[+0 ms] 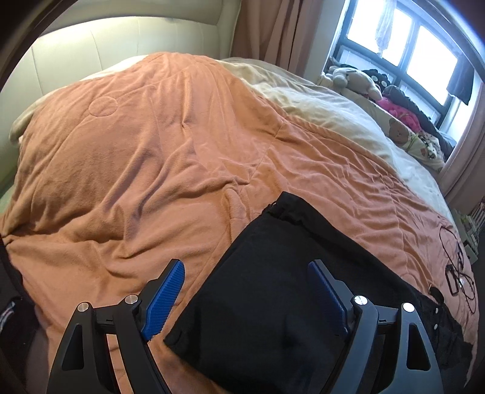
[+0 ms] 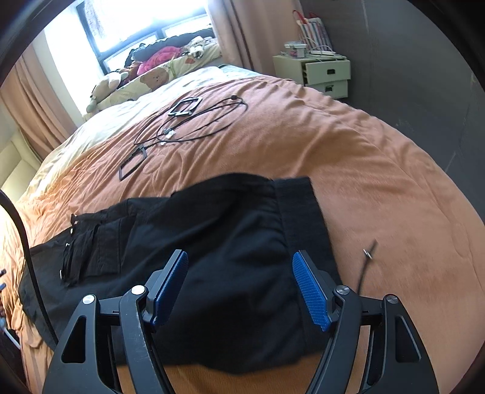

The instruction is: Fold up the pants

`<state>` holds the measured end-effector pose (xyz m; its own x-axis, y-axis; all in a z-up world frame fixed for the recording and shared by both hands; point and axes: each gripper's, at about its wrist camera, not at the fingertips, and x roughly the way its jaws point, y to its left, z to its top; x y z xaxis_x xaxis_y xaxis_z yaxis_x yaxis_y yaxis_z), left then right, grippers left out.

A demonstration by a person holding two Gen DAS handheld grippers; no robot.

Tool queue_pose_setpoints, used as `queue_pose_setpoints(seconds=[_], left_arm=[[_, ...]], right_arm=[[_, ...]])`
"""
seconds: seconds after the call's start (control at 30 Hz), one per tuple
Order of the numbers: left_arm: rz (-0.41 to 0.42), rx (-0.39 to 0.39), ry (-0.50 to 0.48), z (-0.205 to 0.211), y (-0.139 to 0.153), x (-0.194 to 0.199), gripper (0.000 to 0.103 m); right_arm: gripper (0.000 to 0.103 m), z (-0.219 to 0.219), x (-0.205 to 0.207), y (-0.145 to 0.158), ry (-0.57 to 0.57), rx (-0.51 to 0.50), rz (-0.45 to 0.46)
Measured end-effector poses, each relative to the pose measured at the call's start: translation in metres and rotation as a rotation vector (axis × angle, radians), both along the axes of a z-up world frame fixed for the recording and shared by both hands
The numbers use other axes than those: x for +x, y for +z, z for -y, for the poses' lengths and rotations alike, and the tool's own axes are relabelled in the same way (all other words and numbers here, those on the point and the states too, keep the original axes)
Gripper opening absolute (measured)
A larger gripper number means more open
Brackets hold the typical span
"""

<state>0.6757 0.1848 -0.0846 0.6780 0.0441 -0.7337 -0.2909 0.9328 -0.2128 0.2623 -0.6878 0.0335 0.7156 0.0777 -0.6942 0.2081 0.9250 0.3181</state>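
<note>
- Hovering over the bed with nothing between its blue pads, the left gripper (image 1: 244,295) stands wide, its jaws spread above the near left corner of the black pants (image 1: 272,288).
- The right gripper (image 2: 239,288) is likewise spread and empty, poised over the waistband (image 2: 298,224) end of the same garment; neither pad touches cloth in either view.
- The pants lie flat along the near edge of the orange blanket (image 1: 145,157), legs seemingly doubled into one long dark panel, with the cargo pocket (image 2: 88,248) and its snaps facing up toward the left of the right wrist view.
- That lay, smooth and parallel to the bed's near edge, looks chosen so both ends can be reached at once for a further fold; I judge the folding is partly done.
- A drawstring tip (image 2: 368,253) trails off the waistband onto the blanket at the right.
- Farther in, toward the window side, black cables (image 2: 194,124) and small frames rest on the blanket, well apart from the pants and out of the working area.
- Plush toys (image 2: 106,86) crowd the far edge under the window (image 2: 145,18).
</note>
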Motion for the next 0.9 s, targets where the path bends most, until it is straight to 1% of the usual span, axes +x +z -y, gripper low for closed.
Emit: queue_pose_setpoints(seconds=[0.1, 0.17, 0.23, 0.33, 0.4, 0.47, 0.5, 0.63, 0.7, 0.83, 0.9], left_arm=[[-0.002, -0.014, -0.002, -0.004, -0.004, -0.021, 0.079], [-0.012, -0.034, -0.001, -0.007, -0.010, -0.033, 0.071], [-0.023, -0.053, 0.001, -0.011, -0.016, -0.043, 0.065], [-0.033, -0.077, 0.009, -0.014, -0.026, -0.057, 0.061], [-0.048, -0.096, 0.014, -0.016, -0.035, -0.063, 0.056], [-0.063, -0.119, 0.014, -0.018, -0.044, -0.066, 0.048], [-0.070, -0.131, 0.014, -0.019, -0.049, -0.066, 0.046], [-0.098, -0.190, 0.003, -0.016, -0.070, -0.066, 0.045], [-0.118, -0.199, -0.009, -0.011, -0.080, -0.064, 0.045], [-0.137, -0.238, -0.019, -0.002, -0.097, -0.060, 0.045], [-0.151, -0.236, -0.016, 0.001, -0.103, -0.057, 0.045]], right_arm=[[0.071, 0.005, -0.014, 0.001, -0.011, 0.037, 0.000], [0.070, 0.009, -0.025, -0.002, -0.016, 0.064, -0.005], [0.070, 0.013, -0.034, -0.005, -0.025, 0.079, -0.012], [0.070, 0.016, -0.047, -0.009, -0.030, 0.104, -0.018], [0.070, 0.017, -0.053, -0.011, -0.034, 0.120, -0.023], [0.070, 0.019, -0.060, -0.017, -0.038, 0.140, -0.031], [0.070, 0.019, -0.061, -0.020, -0.040, 0.148, -0.037], [0.071, 0.021, -0.067, -0.034, -0.037, 0.195, -0.063], [0.071, 0.021, -0.067, -0.039, -0.033, 0.212, -0.073], [0.071, 0.027, -0.063, -0.054, -0.036, 0.295, -0.077], [0.071, 0.031, -0.061, -0.058, -0.046, 0.316, -0.069]])
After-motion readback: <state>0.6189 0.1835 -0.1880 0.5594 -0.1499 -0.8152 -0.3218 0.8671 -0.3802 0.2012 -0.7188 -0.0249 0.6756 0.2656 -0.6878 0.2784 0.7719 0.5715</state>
